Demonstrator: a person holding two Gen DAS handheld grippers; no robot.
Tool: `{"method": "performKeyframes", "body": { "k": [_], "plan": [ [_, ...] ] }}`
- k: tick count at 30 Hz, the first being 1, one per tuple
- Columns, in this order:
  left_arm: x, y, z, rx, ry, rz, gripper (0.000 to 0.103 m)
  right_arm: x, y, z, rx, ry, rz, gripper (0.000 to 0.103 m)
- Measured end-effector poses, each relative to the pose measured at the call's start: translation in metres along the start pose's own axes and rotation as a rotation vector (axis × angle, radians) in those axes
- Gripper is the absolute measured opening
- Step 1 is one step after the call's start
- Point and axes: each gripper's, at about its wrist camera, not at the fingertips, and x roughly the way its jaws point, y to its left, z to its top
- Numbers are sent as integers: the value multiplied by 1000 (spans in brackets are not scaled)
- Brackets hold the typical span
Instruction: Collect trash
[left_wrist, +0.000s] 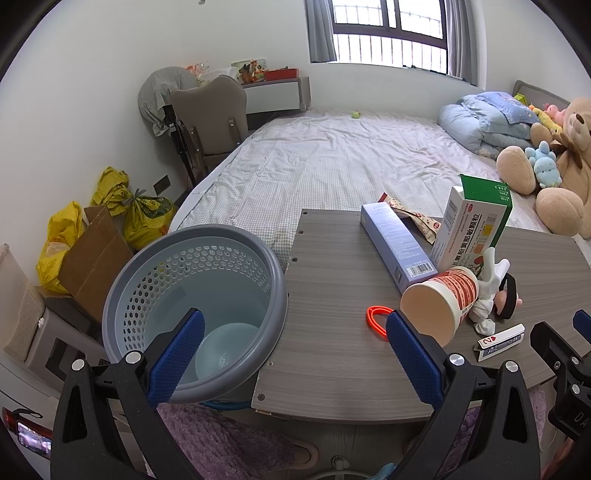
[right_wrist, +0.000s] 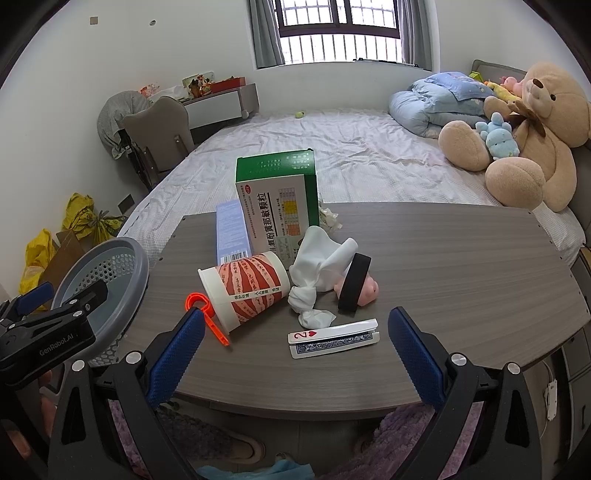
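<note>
Collection not begun: left claw (left_wrist: 295, 354) and right claw (right_wrist: 295, 343) both released, empty. Next: right grasps paper cup (right_wrist: 245, 290) for the wastebasket (left_wrist: 192, 236).

A grey wood-grain bench (right_wrist: 443, 258) carried a tipped red-striped paper cup (right_wrist: 247, 290), green-and-white medicine box (right_wrist: 277, 199), orange plastic ring (right_wrist: 195, 298) and playing cards (right_wrist: 332, 338).
</note>
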Motion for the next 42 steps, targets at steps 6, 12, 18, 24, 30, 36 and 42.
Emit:
{"method": "performKeyframes", "body": {
  "k": [6,12,18,24,30,36,42],
  "plan": [
    [-2,2,0,1,0,-1,97,1,1,0,-3,1,0,95],
    [1,-1,0,0,1,0,97,2,0,0,-3,-1,0,95],
    [1,-1,0,0,0,0,97,1,0,0,-6,-2,-1,95],
    [0,0,0,-2,2,-1,97,1,0,0,-7,-4,-1,95],
    [0,2,0,-3,4,0,97,2,0,0,-4,-4,1,95],
    [5,2,1,-4,17,-3,97,5,-5,-1,2,3,5,95],
    [14,-2,1,-10,37,-10,97,13,-13,-4,10,13,11,95]
  ]
}}
